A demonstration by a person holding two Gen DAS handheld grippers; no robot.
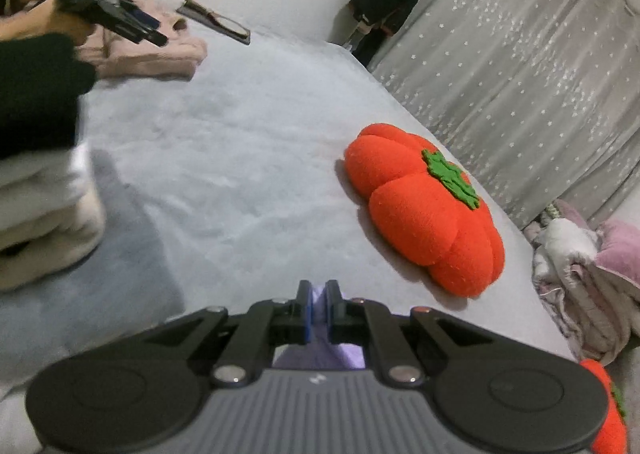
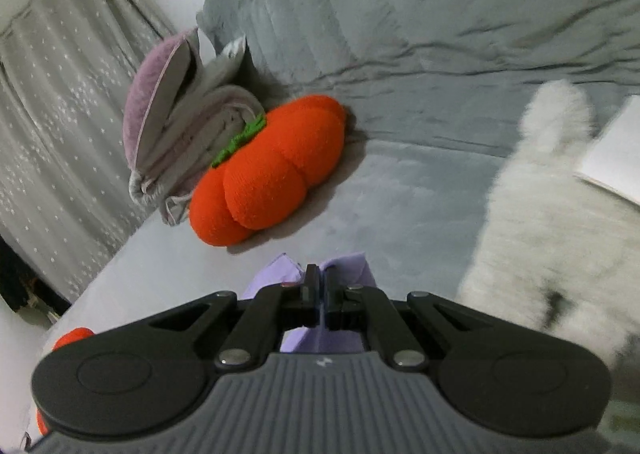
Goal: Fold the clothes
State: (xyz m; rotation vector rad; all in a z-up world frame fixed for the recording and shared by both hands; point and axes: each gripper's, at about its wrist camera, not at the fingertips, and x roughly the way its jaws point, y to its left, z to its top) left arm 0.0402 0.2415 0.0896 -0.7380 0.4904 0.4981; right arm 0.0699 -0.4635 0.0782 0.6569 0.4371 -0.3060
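Lilac garment [image 2: 352, 266] — pinched by both left gripper [image 1: 319, 294] and right gripper [image 2: 320, 278], slung between them beside the pumpkin cushion [image 1: 424, 206].

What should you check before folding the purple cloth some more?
1. Left gripper shut on the thin lilac purple cloth: ok.
2. Right gripper shut on the same cloth: ok.
3. Bare grey bedspread ahead for laying it down: ok.
4. Orange plush pumpkin cushion apart from the cloth: ok in the left wrist view.
5. Fluffy white garment away from the right gripper: not ok, it sits close beside it.
6. Cloth edges lined up: cannot tell, most of it is hidden under the grippers.
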